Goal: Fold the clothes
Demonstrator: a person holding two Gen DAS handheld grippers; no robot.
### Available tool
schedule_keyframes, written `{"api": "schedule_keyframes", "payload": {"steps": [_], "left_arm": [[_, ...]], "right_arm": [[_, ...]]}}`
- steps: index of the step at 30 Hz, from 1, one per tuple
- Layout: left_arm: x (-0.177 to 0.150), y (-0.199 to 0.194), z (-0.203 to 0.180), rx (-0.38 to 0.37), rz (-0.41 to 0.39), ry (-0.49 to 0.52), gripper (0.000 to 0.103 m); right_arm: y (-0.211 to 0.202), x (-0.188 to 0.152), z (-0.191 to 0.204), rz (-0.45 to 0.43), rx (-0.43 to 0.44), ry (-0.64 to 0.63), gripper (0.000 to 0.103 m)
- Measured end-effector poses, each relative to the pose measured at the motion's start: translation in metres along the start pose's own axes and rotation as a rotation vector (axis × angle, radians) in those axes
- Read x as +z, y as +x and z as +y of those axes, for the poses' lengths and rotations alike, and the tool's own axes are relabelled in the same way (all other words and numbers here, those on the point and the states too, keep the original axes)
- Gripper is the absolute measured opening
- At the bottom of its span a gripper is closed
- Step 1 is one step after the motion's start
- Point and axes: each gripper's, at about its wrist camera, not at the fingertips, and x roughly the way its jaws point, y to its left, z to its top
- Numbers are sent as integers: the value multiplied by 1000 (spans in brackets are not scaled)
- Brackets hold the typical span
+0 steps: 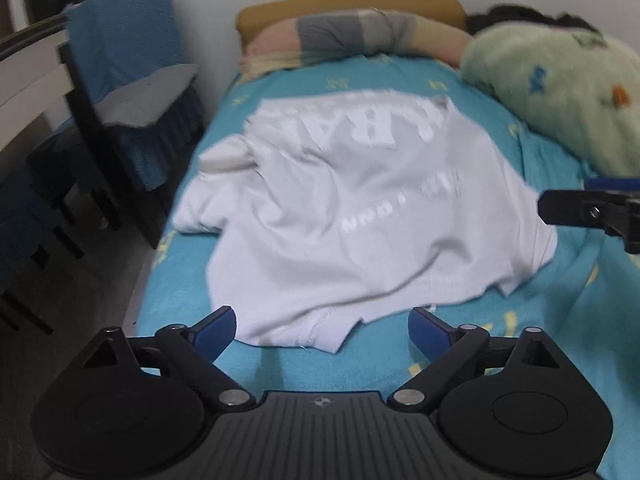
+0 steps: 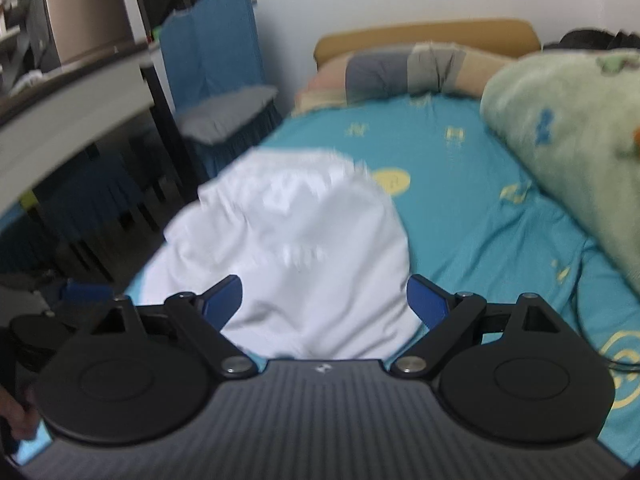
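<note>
While both sets of fingers stood wide open and held nothing, the left gripper [image 1: 322,330] was just in front of the near hem of the white shirt [image 1: 352,208], and the right gripper [image 2: 324,300] hung over the shirt's right side. The shirt lay crumpled on the blue bed [image 1: 460,344], stretching away from the fingers toward the pillow [image 1: 360,34]. It looked soft, wrinkled and not yet folded.
</note>
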Motion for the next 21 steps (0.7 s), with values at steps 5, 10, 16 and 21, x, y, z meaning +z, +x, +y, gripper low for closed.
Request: {"api": "schedule_keyframes", "payload": {"steps": [5, 10, 16, 21], "left_arm": [[-8, 25, -11, -29, 22, 94, 73], [-6, 28, -8, 61, -29, 145, 17], [15, 1, 21, 5, -114, -10, 12], [28, -40, 36, -60, -237, -143, 12]], "right_arm": [[25, -11, 5, 16, 0, -16, 91], [36, -11, 4, -15, 15, -3, 91], [44, -21, 16, -40, 113, -72, 91], [52, -32, 45, -7, 126, -222, 91]]}}
